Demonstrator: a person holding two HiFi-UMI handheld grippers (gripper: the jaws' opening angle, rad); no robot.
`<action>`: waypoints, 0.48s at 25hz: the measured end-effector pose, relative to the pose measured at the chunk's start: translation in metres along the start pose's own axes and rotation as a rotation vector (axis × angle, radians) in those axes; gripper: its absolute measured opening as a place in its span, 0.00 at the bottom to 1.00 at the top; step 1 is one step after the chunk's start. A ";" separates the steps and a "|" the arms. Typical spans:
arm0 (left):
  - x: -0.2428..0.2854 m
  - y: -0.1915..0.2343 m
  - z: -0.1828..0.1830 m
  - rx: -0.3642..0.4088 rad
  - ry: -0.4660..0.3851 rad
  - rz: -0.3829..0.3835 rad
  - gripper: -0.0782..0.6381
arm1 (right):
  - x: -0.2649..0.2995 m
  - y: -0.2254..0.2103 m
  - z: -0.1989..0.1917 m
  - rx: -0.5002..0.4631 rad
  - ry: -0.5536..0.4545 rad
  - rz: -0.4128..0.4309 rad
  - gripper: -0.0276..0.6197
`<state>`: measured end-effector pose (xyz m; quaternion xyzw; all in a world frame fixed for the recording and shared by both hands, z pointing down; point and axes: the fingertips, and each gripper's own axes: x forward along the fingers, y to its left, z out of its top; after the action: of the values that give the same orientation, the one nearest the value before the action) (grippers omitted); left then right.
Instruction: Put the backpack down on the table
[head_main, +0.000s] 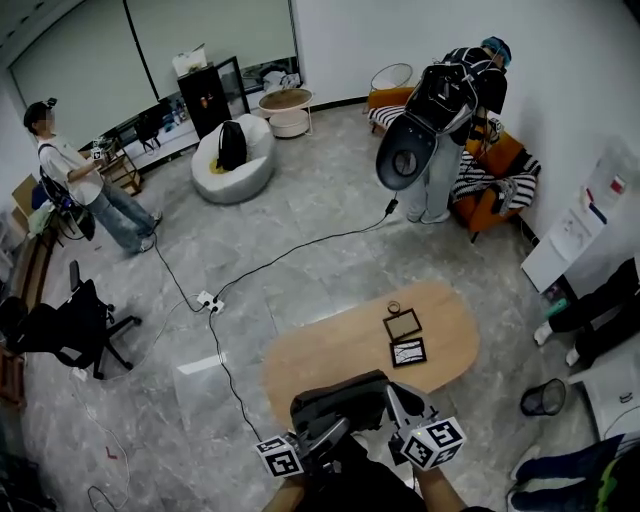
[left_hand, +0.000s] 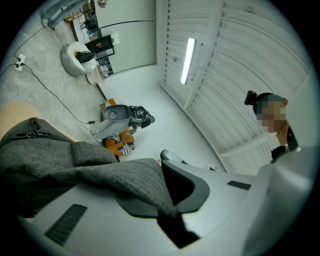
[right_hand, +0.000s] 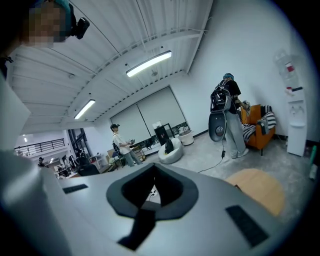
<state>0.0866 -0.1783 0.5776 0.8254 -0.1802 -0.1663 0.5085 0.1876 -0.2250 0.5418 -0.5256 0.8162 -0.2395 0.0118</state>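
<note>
The dark grey backpack (head_main: 338, 398) hangs at the near edge of the oval wooden table (head_main: 330, 350), low in the head view. My left gripper (head_main: 322, 433) is shut on a fold of the backpack's grey fabric (left_hand: 90, 165), which fills the left half of the left gripper view and runs in between the jaws of that gripper (left_hand: 172, 212). My right gripper (head_main: 402, 405) sits just right of the backpack. In the right gripper view its jaws (right_hand: 145, 215) are shut with nothing between them, and the table (right_hand: 260, 192) lies ahead at the right.
Two black picture frames (head_main: 405, 337) and a small ring (head_main: 393, 307) lie on the table's far right part. A cable and a power strip (head_main: 210, 302) cross the floor. An office chair (head_main: 70, 325), a waste bin (head_main: 545, 398) and two standing people (head_main: 445, 110) are around.
</note>
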 end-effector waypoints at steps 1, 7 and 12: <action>-0.001 0.008 0.003 -0.010 0.007 0.006 0.16 | 0.004 -0.001 0.001 0.003 0.000 -0.011 0.06; -0.018 0.048 0.032 -0.037 0.020 0.008 0.16 | 0.034 0.006 0.001 0.011 0.014 -0.051 0.06; -0.028 0.077 0.061 -0.050 0.022 0.014 0.16 | 0.060 0.016 -0.001 0.009 0.030 -0.067 0.06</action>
<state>0.0246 -0.2446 0.6234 0.8128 -0.1761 -0.1584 0.5322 0.1466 -0.2715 0.5503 -0.5489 0.7972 -0.2513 -0.0061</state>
